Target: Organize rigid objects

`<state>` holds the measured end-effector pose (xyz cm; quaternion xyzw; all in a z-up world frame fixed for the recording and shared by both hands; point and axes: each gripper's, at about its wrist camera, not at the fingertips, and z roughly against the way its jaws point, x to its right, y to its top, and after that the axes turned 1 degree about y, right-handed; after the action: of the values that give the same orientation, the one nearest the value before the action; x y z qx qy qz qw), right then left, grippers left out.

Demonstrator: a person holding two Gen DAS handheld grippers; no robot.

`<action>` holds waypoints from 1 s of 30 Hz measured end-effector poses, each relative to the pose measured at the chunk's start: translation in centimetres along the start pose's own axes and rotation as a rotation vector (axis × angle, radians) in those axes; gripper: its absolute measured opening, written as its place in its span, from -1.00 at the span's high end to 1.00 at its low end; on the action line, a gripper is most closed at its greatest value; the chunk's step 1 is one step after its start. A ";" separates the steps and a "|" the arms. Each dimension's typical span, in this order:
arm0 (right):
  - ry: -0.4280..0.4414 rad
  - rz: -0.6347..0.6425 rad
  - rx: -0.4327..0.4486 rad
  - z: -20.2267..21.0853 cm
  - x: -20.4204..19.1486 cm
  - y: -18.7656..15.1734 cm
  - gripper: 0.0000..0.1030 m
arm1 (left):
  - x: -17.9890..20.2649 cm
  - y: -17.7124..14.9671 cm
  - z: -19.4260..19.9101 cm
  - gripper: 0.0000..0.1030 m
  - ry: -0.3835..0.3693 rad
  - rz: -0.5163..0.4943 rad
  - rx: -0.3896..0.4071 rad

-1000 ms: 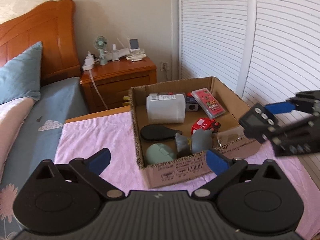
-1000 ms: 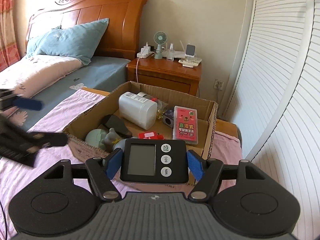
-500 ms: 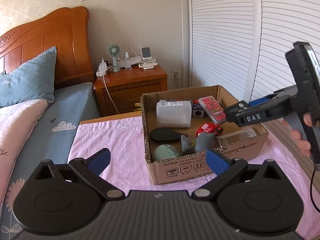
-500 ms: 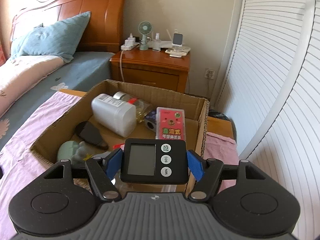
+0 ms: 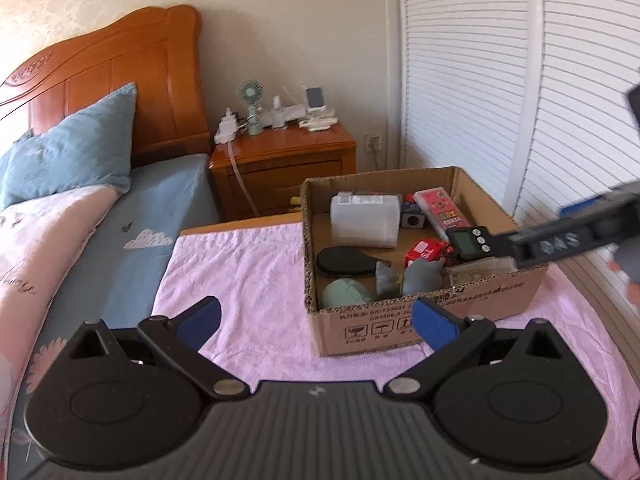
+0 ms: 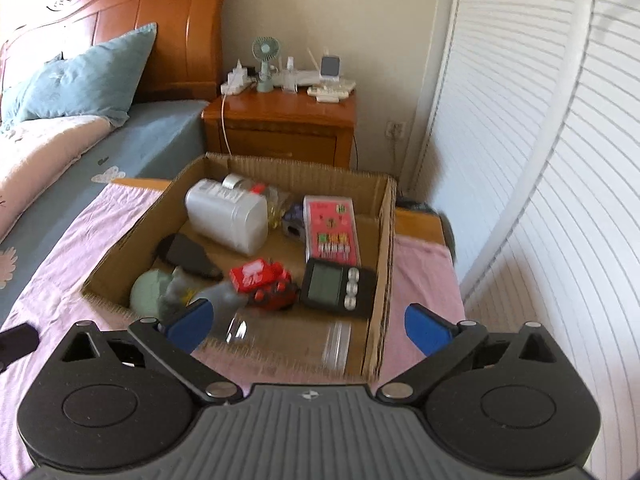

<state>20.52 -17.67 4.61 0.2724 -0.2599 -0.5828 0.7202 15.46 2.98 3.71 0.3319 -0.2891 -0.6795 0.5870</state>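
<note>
Both your right gripper's [image 6: 306,326] blue fingers [image 6: 426,329] are spread wide with nothing between them, poised above the near edge of the cardboard box [image 6: 378,272]. Your left gripper [image 5: 316,322] is spread wide too and holds nothing, hovering over the pink cloth [image 5: 248,264] just short of the box's near wall.

You can see the black digital timer [image 6: 338,289] lying free inside the box, screen up, by the right wall, with its 3 round buttons on the right of the display. It sits just below the pink card pack [image 6: 330,228] and just right of the red toy truck [image 6: 262,278]. The white plastic container [image 6: 228,216], the black paddle-shaped piece [image 6: 188,256] and the green round object [image 6: 150,290] lie further left in the box.
</note>
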 end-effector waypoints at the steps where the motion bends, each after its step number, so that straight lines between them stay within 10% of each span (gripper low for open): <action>1: -0.005 -0.010 -0.011 0.6 -0.1 -0.3 -1.00 | 0.0 0.0 0.1 -0.97 0.010 0.005 -0.006; 30: -0.075 -0.148 0.010 9.9 -2.3 -6.7 -1.00 | 2.2 -0.8 4.3 -0.97 0.049 0.043 -0.084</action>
<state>8.62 -17.49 6.92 0.2723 -0.2687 -0.6429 0.6635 11.41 0.88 5.48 0.3168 -0.2530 -0.6699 0.6219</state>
